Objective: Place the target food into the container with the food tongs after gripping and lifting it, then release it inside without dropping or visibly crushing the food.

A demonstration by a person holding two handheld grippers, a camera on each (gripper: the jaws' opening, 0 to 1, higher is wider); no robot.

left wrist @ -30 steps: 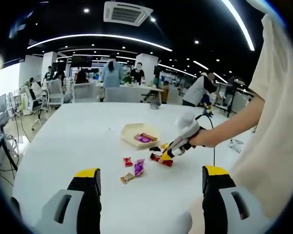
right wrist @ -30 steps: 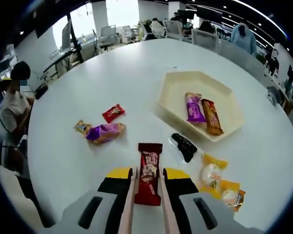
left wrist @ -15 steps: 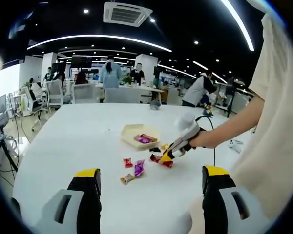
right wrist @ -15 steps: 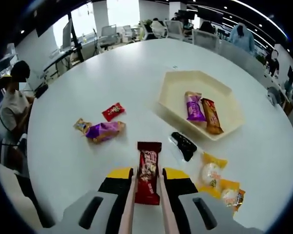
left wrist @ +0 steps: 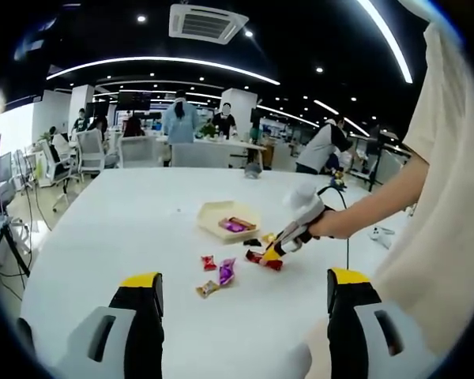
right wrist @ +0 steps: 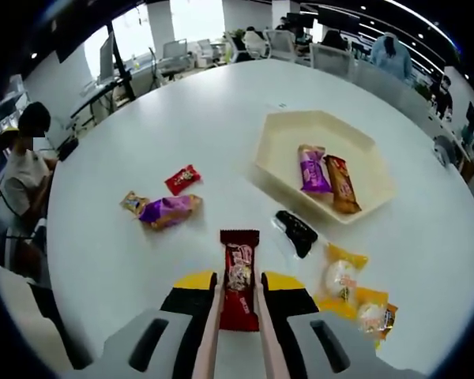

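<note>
Table: a large white round-edged table [right wrist: 142,142] carries everything; its top is glossy and plain.
Room: an open-plan office with dark ceiling, curved strip lights and a ceiling air vent [left wrist: 204,21]; office chairs [left wrist: 85,150] and desks stand beyond the table, and several people stand or sit in the background.
Right gripper: the right gripper [right wrist: 238,290] is closed on a dark red snack bar [right wrist: 238,278], pinched between two pale tong blades that run along the jaws; the bar sticks out forward past the yellow jaw tips, over the table. In the left gripper view the same gripper [left wrist: 278,249] shows across the table, held in the person's hand [left wrist: 320,225].
Left gripper: the left gripper [left wrist: 241,316] has its jaws spread wide apart with nothing between them.
Container: a cream hexagonal tray [right wrist: 280,136] lies ahead and to the right of the held bar, well apart from it; inside lie a purple wrapper [right wrist: 312,171] and an orange-brown bar [right wrist: 341,185], side by side.
Loose food on the table: a small red packet [right wrist: 182,179], a purple-and-orange candy [right wrist: 167,212], a black packet [right wrist: 295,232] near the tray, and yellow-wrapped snacks [right wrist: 344,278] to the right.
</note>
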